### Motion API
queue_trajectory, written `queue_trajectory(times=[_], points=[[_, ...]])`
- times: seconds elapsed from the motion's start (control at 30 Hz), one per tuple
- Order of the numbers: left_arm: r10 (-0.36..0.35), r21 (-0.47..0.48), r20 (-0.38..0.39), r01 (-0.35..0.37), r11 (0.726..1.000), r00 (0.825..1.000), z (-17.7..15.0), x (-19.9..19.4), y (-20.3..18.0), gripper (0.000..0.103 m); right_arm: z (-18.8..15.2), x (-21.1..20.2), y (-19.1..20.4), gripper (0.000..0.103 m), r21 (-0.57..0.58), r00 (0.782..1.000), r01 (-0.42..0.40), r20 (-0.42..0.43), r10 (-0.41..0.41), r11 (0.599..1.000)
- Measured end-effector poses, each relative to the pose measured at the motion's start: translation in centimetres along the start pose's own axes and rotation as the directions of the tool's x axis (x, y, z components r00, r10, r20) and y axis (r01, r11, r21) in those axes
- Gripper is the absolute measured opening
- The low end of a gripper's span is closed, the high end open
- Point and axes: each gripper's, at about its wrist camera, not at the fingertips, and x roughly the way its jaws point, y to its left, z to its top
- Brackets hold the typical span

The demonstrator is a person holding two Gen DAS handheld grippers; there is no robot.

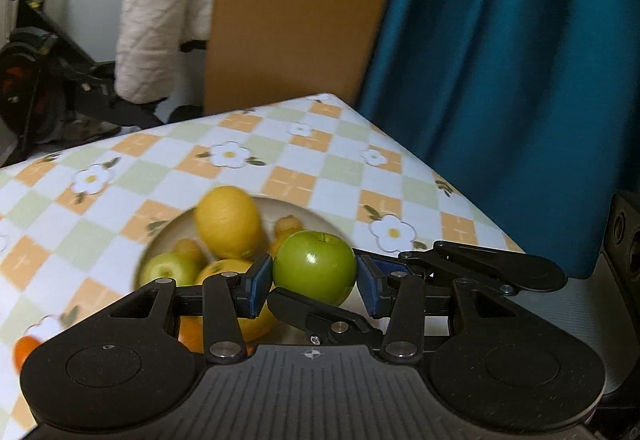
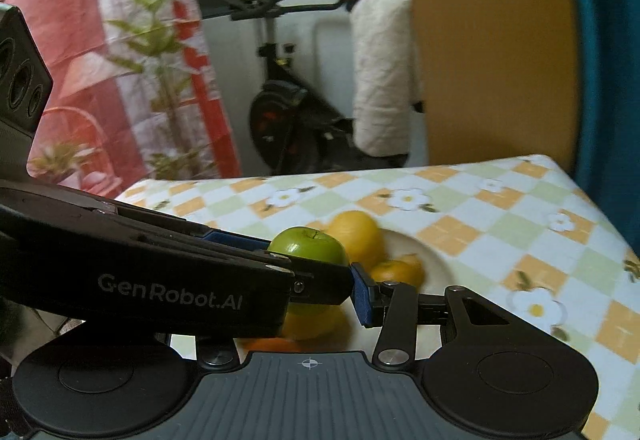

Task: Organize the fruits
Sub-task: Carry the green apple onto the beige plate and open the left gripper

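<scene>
The green apple [image 1: 315, 267] has smooth, glossy skin with a bright highlight. The lemon [image 1: 228, 222] looks matt and finely dimpled. The gripper [image 1: 315, 282] is matt black plastic with blue rubber-like pads [image 1: 261, 282]. The tablecloth [image 1: 280, 148] looks smooth, faintly shiny.

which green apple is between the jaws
The big bright green apple, lifted above the plate between the left gripper's blue pads; the smaller, duller apple lies on the plate.
</scene>
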Motion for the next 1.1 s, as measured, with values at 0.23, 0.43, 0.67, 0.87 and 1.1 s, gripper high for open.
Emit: queue_trajectory(times=[0.23, 0.43, 0.67, 0.87, 1.1], points=[[-0.021, 0.001, -0.068, 0.021, 1.000, 0.997, -0.1, 2.9, -0.3, 0.049, -1.0, 1.4, -3.0, 0.042, 0.058, 0.998, 0.027, -0.051, -0.024, 0.998], [-0.007, -0.007, -0.102, 0.007, 1.000, 0.995, -0.2, 3.8, 0.0, 0.049, -1.8, 2.5, -3.7, 0.042, 0.080, 0.997, 0.022, -0.079, -0.016, 0.997], [0.010, -0.009, -0.105, -0.011, 1.000, 0.994, -0.1, 4.0, 0.1, 0.048, -1.9, 3.1, -3.4, 0.042, 0.075, 0.996, 0.025, -0.093, -0.018, 0.997], [0.022, 0.005, -0.108, -0.022, 1.000, 0.994, -0.1, 4.1, -0.2, 0.048, -1.9, 3.2, -3.3, 0.042, 0.068, 0.995, 0.033, -0.099, -0.026, 0.997], [0.034, 0.021, -0.111, -0.032, 0.999, 0.993, -0.2, 4.4, -0.5, 0.049, -2.2, 3.3, -3.7, 0.042, 0.079, 0.994, 0.043, -0.106, -0.034, 0.996]])
